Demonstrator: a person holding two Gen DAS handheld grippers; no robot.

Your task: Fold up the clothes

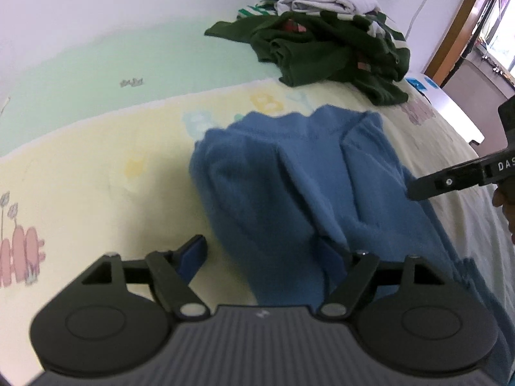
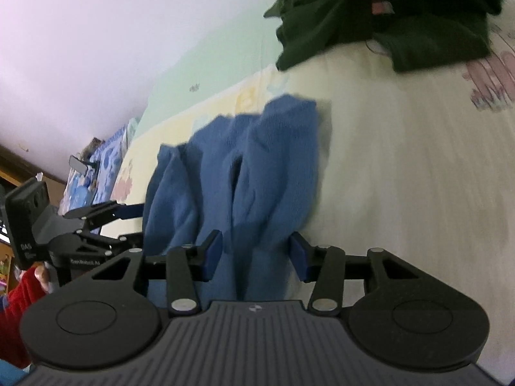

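A blue knitted garment lies bunched in long ridges on the pastel bed sheet, and its near end hangs over the bed's edge. My left gripper is open wide. Its left finger is clear of the cloth and its right finger is half hidden under a fold. In the right wrist view the garment fills the space between the pads of my right gripper, which is shut on a thick fold. The left gripper stands open at the cloth's left edge.
A heap of dark green clothes with white and grey pieces sits at the far side of the bed. A red sleeve shows behind the left gripper. A wooden frame and a window stand at the far right.
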